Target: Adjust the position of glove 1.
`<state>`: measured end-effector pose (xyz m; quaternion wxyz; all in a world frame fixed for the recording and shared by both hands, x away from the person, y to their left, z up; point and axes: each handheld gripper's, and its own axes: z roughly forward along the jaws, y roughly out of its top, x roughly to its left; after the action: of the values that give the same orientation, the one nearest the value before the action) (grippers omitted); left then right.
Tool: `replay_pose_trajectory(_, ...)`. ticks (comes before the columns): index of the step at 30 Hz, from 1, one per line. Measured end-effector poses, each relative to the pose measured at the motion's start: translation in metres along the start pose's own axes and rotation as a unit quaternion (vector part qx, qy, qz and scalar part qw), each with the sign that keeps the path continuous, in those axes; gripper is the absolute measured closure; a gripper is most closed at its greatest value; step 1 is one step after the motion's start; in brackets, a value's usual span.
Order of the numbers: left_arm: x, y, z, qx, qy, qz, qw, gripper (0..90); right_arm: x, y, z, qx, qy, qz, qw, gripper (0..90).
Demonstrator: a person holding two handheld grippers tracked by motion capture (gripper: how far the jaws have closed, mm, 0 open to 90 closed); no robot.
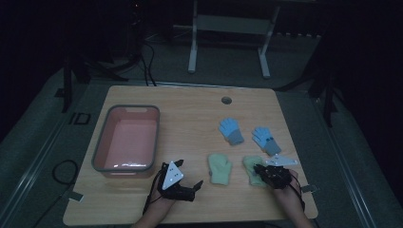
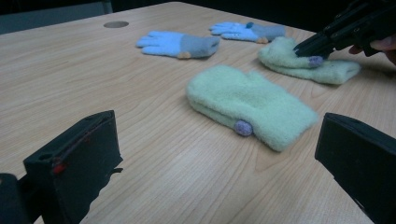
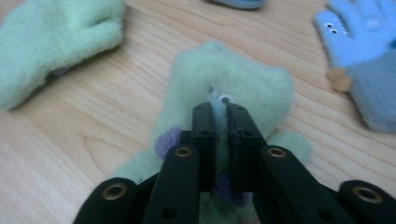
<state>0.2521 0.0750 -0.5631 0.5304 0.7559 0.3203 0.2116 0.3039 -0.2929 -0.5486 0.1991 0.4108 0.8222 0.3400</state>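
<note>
At the counter's [image 1: 190, 102] near right edge, the right claw [image 3: 219, 100] pinches the green mitten [image 3: 233, 77], seemingly mid-body; soft, light fleece will bunch and sag, so a deep fold holds best. The left claw [image 2: 215, 154] gapes empty.

The room is dark, with a grey floor [image 1: 43, 142], black cables [image 1: 147, 61], and a white metal frame [image 1: 228, 28] behind the wooden table [image 1: 190, 109].

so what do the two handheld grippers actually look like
Both are matte black. The left gripper has two blocky black jaws, one showing small red marks in the left gripper view, and carries a pale grey three-cornered plate with small dark holes. The right gripper has narrow flat jaws on linked arms with brass-coloured pivot rings. Black cables trail from each towards the person.
</note>
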Motion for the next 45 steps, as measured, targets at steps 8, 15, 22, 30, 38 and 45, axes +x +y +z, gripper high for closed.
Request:
replay_pose_trajectory(8, 0.000, 0.000, 0.000, -0.001, 0.001, -0.001, 1.0000, 0.3, 0.019, 0.032, -0.026, -0.044, -0.033, 0.034, 0.9979, 85.9)
replay_pose_trajectory(15, 0.000, 0.000, 0.000, -0.001, 0.000, 0.000, 1.0000, 0.3, 0.045, 0.069, -0.042, -0.076, -0.042, 0.026, 0.9959, 85.9)
replay_pose_trajectory(22, 0.000, 0.000, 0.000, -0.003, -0.002, 0.000, 1.0000, 0.3, 0.074, 0.088, -0.033, -0.085, -0.025, 0.035, 0.9954, 85.9)
replay_pose_trajectory(30, 0.000, 0.000, 0.000, -0.002, -0.002, 0.003, 1.0000, 0.3, 0.104, 0.087, -0.007, -0.066, -0.015, 0.034, 0.9972, 85.9)
replay_pose_trajectory(38, 0.000, 0.000, 0.000, -0.002, -0.003, 0.003, 1.0000, 0.3, 0.115, 0.081, 0.009, -0.041, -0.023, 0.032, 0.9984, 85.9)
replay_pose_trajectory(45, 0.000, 0.000, 0.000, -0.002, -0.003, 0.003, 1.0000, 0.3, 0.118, 0.074, 0.023, -0.027, -0.027, 0.035, 0.9987, 85.8)
